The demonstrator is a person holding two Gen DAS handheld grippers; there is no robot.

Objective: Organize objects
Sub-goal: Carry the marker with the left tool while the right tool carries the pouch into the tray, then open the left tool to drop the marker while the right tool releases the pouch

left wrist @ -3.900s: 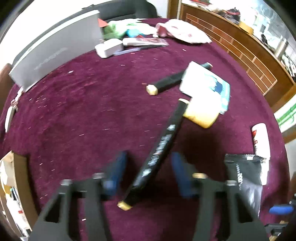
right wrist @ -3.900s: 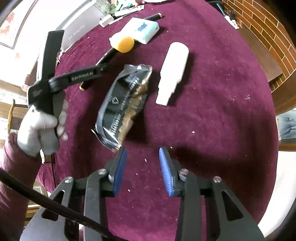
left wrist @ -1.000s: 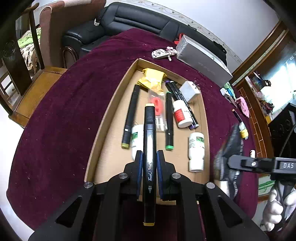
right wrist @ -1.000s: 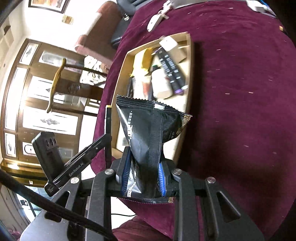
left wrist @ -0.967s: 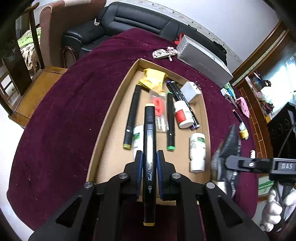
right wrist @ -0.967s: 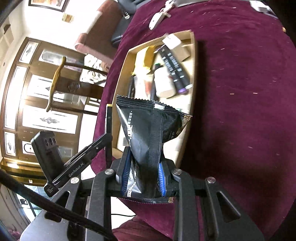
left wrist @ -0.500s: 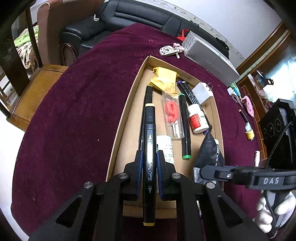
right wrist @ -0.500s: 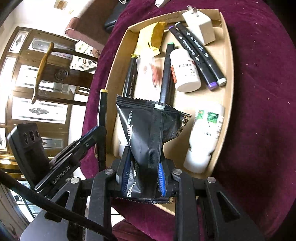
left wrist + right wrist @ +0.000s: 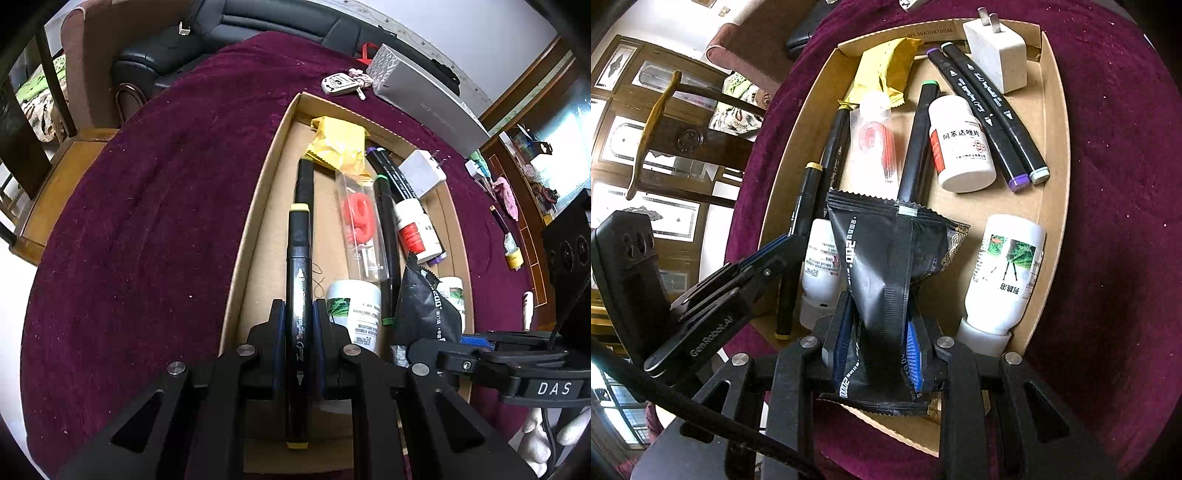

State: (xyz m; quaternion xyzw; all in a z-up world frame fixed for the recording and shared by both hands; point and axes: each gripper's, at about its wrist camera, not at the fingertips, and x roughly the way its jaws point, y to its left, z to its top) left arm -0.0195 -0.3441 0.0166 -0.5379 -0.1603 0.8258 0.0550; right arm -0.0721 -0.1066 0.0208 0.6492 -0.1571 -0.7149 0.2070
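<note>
My left gripper (image 9: pixel 298 321) is shut on a black marker (image 9: pixel 297 280) with yellow ends, held over the near left part of the shallow cardboard box (image 9: pixel 258 192). My right gripper (image 9: pixel 879 332) is shut on a black snack packet (image 9: pixel 886 254) and holds it over the near middle of the same box (image 9: pixel 1054 147). The packet also shows in the left wrist view (image 9: pixel 424 306), to the right of the marker. The marker and left gripper (image 9: pixel 783 254) show at the left of the right wrist view.
The box holds several markers (image 9: pixel 990 110), white bottles (image 9: pixel 1004 273), a yellow packet (image 9: pixel 338 144), a clear bag with a red item (image 9: pixel 360 221) and a white charger (image 9: pixel 997 62). On the maroon cloth lie a grey box (image 9: pixel 424 99) and a key fob (image 9: pixel 338 84).
Both grippers have moved forward over the box and lower. The marker and the packet now hang close above the items in the box. Both stay gripped.
</note>
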